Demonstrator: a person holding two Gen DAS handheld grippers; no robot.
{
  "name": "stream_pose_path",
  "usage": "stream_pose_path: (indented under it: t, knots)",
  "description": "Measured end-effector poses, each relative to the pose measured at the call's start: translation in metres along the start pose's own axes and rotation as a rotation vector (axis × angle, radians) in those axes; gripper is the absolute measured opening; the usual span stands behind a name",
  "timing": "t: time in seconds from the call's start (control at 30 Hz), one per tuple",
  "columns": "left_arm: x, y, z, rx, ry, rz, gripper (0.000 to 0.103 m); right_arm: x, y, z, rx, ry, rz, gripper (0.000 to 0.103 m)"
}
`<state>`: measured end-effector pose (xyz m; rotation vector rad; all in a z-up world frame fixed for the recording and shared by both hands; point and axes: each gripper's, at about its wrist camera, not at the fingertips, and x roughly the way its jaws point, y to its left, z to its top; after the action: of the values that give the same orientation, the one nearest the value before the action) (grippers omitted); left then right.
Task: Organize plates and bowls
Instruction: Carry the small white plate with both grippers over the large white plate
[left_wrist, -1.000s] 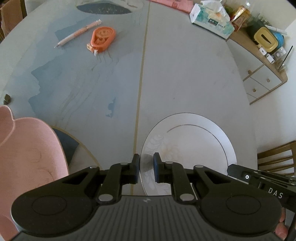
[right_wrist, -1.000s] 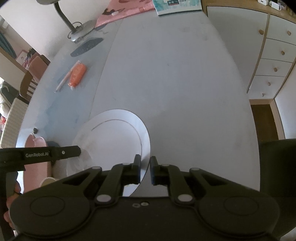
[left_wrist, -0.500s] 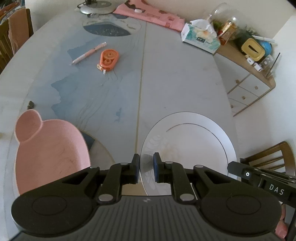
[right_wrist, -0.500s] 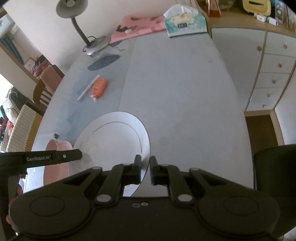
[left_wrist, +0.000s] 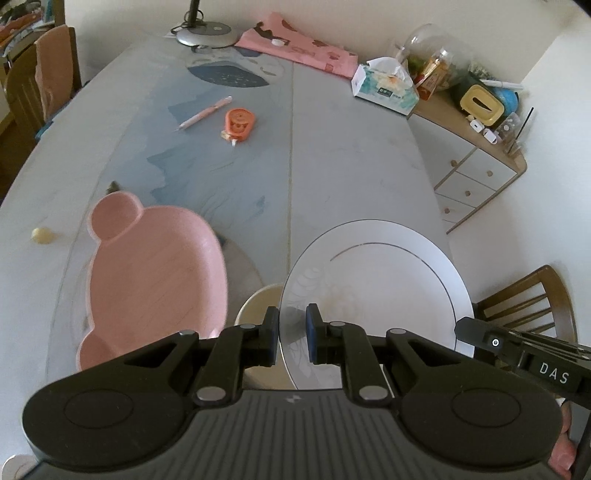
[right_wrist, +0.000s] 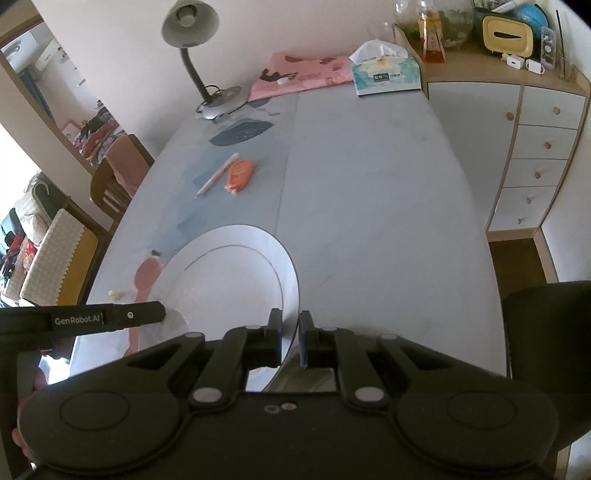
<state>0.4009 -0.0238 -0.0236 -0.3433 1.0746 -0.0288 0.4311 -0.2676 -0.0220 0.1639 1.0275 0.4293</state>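
Clamping one white plate (left_wrist: 376, 280) with both our grippers, left (left_wrist: 291, 334) and right (right_wrist: 287, 338), beside it we count one pink dish (left_wrist: 155, 273), one cream bowl (left_wrist: 255, 302), on the grey table (left_wrist: 351, 166).

A lamp (right_wrist: 192, 55) stands at the table's (left_wrist: 351, 177) far end. Just right of the lamp lies a pink cloth (left_wrist: 299, 48), then a tissue box (left_wrist: 386, 86). Nearer than the lamp, mid-table, a pen (left_wrist: 204, 113) lies beside an orange tape dispenser (left_wrist: 238, 122).
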Motion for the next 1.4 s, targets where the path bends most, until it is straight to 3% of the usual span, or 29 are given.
stream_pose_path:
  t: [0.4, 0.87, 1.4]
  knots:
    - [-0.069, 0.058, -0.063, -0.014, -0.025, 0.015, 0.014, -0.030, 0.065, -0.064, -0.025, -0.010, 0.037, 0.010]
    - [-0.125, 0.134, -0.133, -0.058, -0.033, 0.063, 0.014, -0.037, 0.139, -0.137, -0.062, 0.021, 0.085, 0.010]
    - [-0.123, 0.231, -0.213, -0.181, 0.008, 0.141, 0.014, 0.005, 0.210, -0.212, -0.168, 0.143, 0.112, 0.010]
